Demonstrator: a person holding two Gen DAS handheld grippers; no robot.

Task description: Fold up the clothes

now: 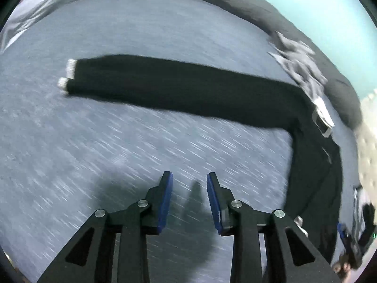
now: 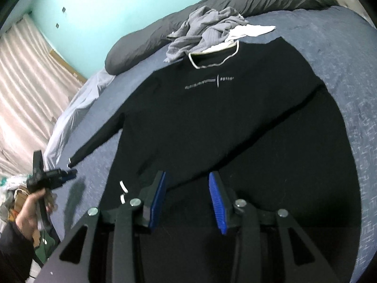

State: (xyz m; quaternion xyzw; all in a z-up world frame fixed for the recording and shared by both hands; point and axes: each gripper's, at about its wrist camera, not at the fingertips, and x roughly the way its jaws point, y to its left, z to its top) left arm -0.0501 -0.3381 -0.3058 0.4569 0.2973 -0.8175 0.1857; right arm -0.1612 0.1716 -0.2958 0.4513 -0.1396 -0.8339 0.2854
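A black long-sleeved shirt [image 2: 212, 122] with a white-trimmed collar lies flat on the blue bed cover [image 2: 353, 108]. Its left sleeve stretches out to the side; the right sleeve lies folded across the body. In the left wrist view the outstretched sleeve [image 1: 179, 87] lies ahead, its white cuff at the left. My left gripper [image 1: 189, 184] is open and empty above the bare cover; it also shows in the right wrist view [image 2: 68, 174], held in a hand near the sleeve cuff. My right gripper [image 2: 188, 184] is open and empty over the shirt's lower part.
A crumpled grey garment [image 2: 202, 33] and a white one [image 2: 252, 30] lie just past the collar. A dark grey duvet [image 2: 235, 7] runs along the far side. Curtains [image 2: 26, 89] and a teal wall [image 2: 106, 7] stand beyond the bed's left edge.
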